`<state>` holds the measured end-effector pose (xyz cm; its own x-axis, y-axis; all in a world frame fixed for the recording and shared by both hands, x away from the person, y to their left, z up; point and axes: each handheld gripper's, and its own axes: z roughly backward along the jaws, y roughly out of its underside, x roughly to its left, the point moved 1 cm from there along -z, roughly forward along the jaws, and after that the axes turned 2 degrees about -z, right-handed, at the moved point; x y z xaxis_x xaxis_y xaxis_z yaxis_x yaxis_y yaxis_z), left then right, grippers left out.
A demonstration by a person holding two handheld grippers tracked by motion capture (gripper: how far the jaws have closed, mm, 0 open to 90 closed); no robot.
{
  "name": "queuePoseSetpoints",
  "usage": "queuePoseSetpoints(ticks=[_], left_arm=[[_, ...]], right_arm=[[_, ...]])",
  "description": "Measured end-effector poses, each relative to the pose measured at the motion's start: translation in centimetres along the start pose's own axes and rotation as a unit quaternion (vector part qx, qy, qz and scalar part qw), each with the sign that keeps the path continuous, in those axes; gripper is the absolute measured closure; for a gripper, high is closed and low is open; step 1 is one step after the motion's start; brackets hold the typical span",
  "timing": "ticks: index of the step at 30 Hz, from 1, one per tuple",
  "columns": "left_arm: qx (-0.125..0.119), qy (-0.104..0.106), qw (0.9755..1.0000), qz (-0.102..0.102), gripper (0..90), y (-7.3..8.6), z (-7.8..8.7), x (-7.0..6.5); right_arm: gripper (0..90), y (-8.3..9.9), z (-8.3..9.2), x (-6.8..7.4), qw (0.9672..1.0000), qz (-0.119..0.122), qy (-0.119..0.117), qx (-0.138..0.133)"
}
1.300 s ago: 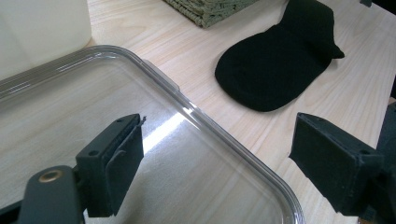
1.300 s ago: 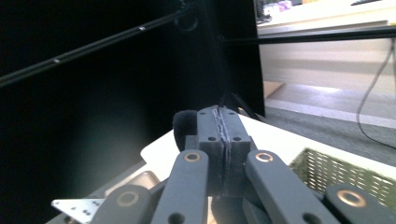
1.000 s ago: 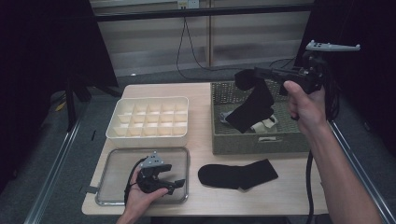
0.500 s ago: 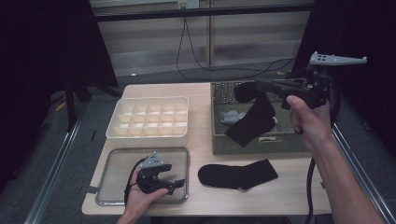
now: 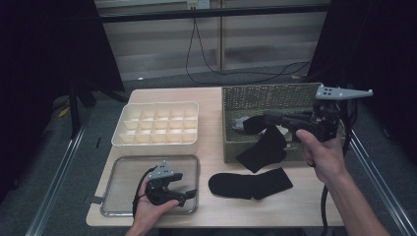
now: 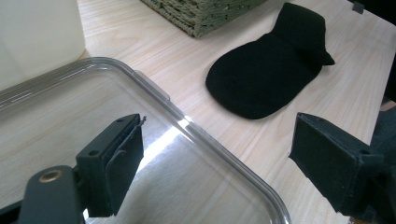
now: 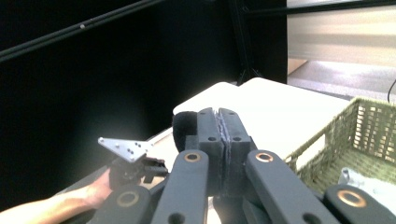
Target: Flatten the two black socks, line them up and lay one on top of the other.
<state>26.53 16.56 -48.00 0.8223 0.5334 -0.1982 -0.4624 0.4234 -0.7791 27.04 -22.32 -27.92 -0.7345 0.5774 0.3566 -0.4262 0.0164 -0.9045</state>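
Note:
My right gripper (image 5: 252,124) hovers over the woven basket (image 5: 275,98), shut on the cuff of a black sock (image 5: 265,150). That sock hangs down across the basket's front wall. In the right gripper view the jaws (image 7: 219,122) are pressed together, with the sock's dark cuff (image 7: 183,128) bulging at their left. A second black sock (image 5: 251,184) lies flat on the table in front of the basket. It is also in the left gripper view (image 6: 271,70). My left gripper (image 5: 188,195) rests on the clear tray (image 5: 118,196); its jaws (image 6: 219,154) are open with nothing between them.
A white compartment box (image 5: 157,123) stands at the back left, behind the clear tray. Pale cloth (image 5: 239,123) lies inside the basket. The table's front edge runs just below the tray and the loose sock. Dark curtains close off both sides.
My right gripper has come down and toward the near side with the sock, which now drapes over the basket's front wall. The left hand has stayed put.

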Motion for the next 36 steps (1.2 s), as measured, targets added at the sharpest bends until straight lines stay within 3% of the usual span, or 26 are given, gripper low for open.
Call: queuePoseSetpoints(ticks=[9,18,21,25,30,36], left_arm=[[-0.013,-0.008,0.9999,-0.006,19.1,0.0,0.4,-0.4],[-0.001,0.015,0.9996,-0.025,24.8,-0.1,-0.2,-1.0],[-0.001,0.003,0.9997,-0.022,29.7,-0.2,-0.5,-1.0],[0.001,0.010,0.9996,-0.026,36.4,-0.7,-1.1,-1.0],[0.003,0.032,0.9984,-0.046,44.6,-1.3,-1.9,-2.0],[0.011,0.052,0.9973,-0.051,50.4,-2.2,-3.6,-2.4]], right_arm=[[89.0,3.6,-0.5,0.1,0.9995,-0.014,0.011,0.026],[89.1,8.0,-0.8,-0.2,0.9984,-0.037,0.013,0.042],[89.1,9.4,-1.2,-0.9,0.9975,-0.043,0.016,0.054],[89.0,11.3,-1.8,-2.1,0.9961,-0.054,0.023,0.066],[89.0,13.3,-2.3,-3.7,0.9929,-0.072,0.040,0.086],[88.8,15.0,-3.0,-4.8,0.9885,-0.077,0.061,0.115]])
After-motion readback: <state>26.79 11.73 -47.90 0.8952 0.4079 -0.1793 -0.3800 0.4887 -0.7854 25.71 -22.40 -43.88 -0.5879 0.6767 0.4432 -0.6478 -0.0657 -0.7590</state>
